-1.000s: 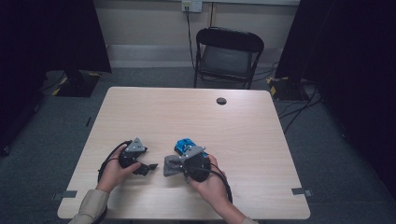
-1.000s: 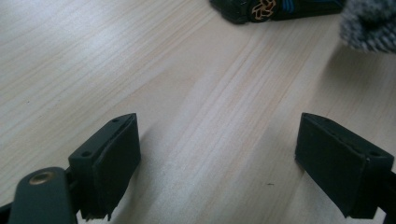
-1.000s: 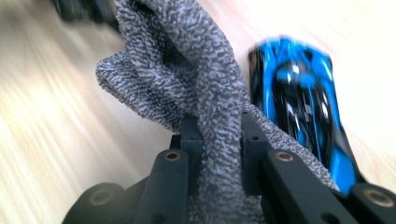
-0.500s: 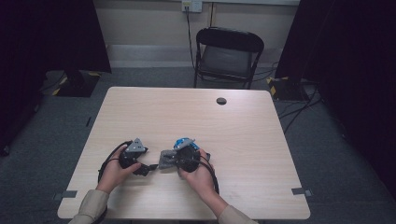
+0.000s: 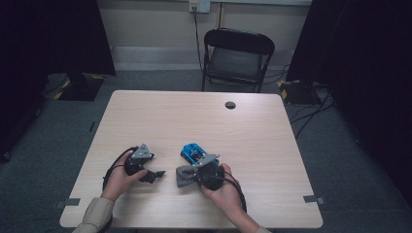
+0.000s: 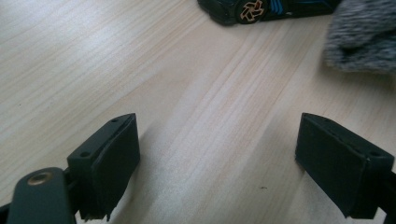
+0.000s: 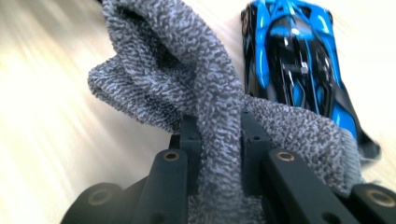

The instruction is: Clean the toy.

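Note:
A grey fuzzy cloth [image 7: 187, 79] is pinched between the two black jaws of my right gripper [image 7: 219, 130], which is shut on it. From above the cloth [image 5: 183, 175] hangs off the left side of the right gripper [image 5: 194, 177], just in front of a blue and black toy car [image 5: 193, 152]. In the right gripper view that car [image 7: 299, 60] lies beside the cloth, and the cloth overlaps its near end. My left gripper [image 5: 154, 175] rests on the table to the left, jaws open with bare wood between them [image 6: 217, 163]. Its view catches the car's wheel [image 6: 252, 9] and the cloth's edge [image 6: 364, 37] at the top.
The light wooden table [image 5: 160, 116] has a round black cable grommet [image 5: 230, 105] near its far edge. A black folding chair [image 5: 236, 57] stands behind the table. Black cables trail from both grippers toward the near edge.
My right hand has shifted left and toward the near edge with the cloth, uncovering the blue car behind it. The left hand has stayed put.

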Demonstrator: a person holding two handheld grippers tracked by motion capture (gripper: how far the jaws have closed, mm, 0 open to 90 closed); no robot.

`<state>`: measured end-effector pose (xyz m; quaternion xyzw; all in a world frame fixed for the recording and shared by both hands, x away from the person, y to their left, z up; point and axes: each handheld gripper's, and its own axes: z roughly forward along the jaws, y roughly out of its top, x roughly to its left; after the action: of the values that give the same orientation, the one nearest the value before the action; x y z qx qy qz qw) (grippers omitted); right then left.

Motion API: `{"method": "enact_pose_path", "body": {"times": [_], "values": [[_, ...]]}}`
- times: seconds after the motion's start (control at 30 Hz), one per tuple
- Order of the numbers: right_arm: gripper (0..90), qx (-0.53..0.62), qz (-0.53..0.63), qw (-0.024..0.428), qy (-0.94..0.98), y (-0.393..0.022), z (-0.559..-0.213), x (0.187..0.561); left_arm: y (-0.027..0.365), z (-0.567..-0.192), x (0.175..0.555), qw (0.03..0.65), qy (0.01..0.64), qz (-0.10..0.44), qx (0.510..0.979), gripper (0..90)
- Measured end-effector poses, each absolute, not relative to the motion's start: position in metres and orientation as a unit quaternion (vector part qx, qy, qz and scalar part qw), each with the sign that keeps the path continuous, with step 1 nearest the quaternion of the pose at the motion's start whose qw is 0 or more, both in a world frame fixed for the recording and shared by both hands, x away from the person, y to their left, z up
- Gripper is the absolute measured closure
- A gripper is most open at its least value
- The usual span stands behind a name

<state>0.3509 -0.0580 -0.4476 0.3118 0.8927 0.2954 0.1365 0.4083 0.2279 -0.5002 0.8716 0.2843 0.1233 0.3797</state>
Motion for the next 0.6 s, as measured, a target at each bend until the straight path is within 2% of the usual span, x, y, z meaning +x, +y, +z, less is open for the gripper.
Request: {"method": "enact_pose_path", "body": {"times": [0.6], "values": [[76.2, 0.351, 0.292, 0.142, 0.878, -0.136, -0.453, 0.331, 0.217, -0.5, 0.408, 0.378, 0.281, 0.122, 0.874, 11.4]]}}
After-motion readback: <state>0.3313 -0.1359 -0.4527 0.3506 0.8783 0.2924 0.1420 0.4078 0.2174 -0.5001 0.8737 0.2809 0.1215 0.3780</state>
